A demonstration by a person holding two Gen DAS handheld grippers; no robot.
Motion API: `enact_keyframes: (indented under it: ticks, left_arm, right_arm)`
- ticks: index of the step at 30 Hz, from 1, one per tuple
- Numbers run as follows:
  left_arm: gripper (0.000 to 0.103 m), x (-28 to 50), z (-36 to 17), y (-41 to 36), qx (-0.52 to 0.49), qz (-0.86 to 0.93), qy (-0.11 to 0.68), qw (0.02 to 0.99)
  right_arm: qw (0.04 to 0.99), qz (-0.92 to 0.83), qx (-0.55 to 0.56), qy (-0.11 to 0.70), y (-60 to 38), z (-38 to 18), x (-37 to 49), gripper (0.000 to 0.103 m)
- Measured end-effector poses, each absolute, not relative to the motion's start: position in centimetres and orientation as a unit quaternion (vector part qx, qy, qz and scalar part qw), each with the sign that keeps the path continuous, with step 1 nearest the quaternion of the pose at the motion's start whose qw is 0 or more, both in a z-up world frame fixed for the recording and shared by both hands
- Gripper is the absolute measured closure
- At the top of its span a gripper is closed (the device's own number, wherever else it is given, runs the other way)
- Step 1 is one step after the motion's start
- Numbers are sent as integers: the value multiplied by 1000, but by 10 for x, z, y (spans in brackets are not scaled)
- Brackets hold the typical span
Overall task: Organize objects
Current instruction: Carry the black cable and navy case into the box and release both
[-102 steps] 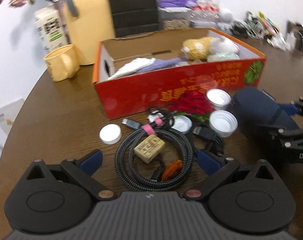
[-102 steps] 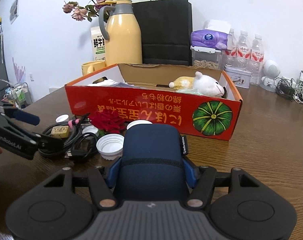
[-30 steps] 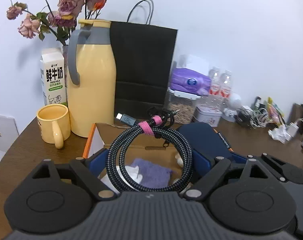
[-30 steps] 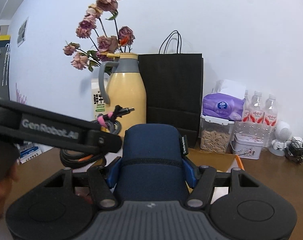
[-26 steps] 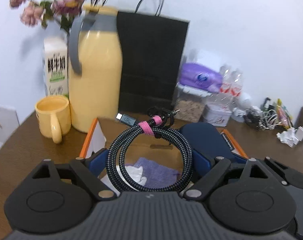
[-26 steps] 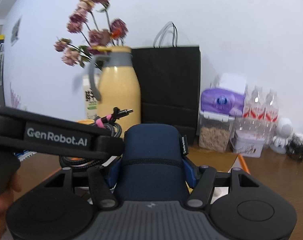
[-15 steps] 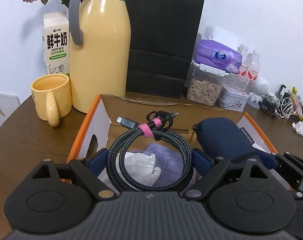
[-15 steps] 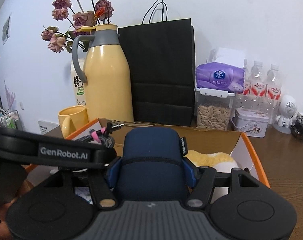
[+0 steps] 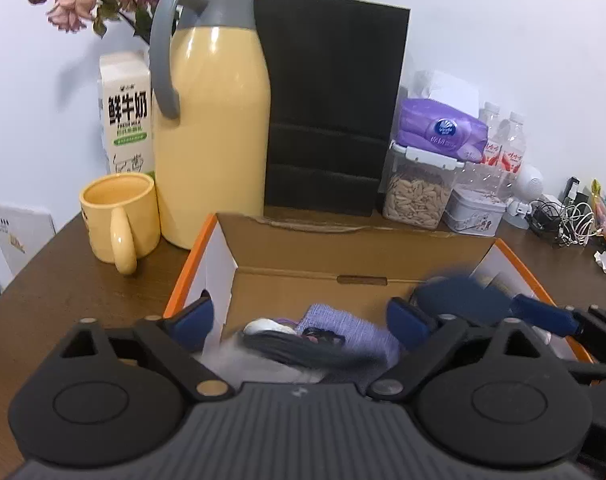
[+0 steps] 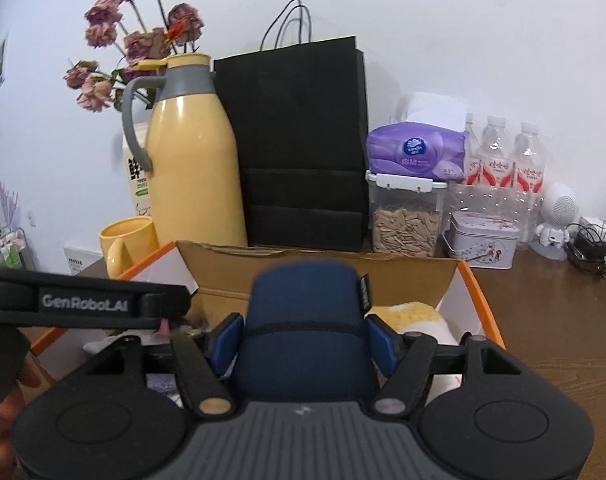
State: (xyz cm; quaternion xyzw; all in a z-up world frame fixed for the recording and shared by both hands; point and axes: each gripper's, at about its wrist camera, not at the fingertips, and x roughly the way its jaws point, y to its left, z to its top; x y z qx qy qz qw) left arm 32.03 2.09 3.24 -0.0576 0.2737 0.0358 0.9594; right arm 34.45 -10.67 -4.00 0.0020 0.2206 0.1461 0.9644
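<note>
Blurring cable (image 9: 299, 346) below spread left tool (image 9: 303, 322); right tool (image 10: 303, 340) clamping navy pouch (image 10: 305, 320), box (image 10: 479, 300) floor hidden.

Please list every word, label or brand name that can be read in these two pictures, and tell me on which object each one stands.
"鲜牛奶" and "FRESH MILK": on the milk carton.
"GenRobot.AI": on the left tongs' arm, seen in the right wrist view.
Purple tissue pack: a round blue logo and white characters, too small to read.
Water bottles: red labels, characters too blurred to read.
Blue pouch in the right tongs: side tag, unreadable.
</note>
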Motion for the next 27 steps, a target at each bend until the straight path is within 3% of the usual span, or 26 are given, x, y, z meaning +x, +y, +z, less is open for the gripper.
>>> enact_keyframes:
  ticks: [2,4,16,27]
  left_arm:
    - [0,318,35,21,-57,37,266,962]
    - [0,317,36,21,-60,35,265,962]
    - [0,312,43,26,-68,42,264,961]
    - [0,255,65,37,-74,29,213,974]
  right_arm:
    - [967,144,2,213,-109,-37,343,22]
    - [967,145,3,209,-111,-35,342,15]
    - [965,147,3,215,-112,-34,341,8]
    - [971,154,-27,183,-115,-13,298,0]
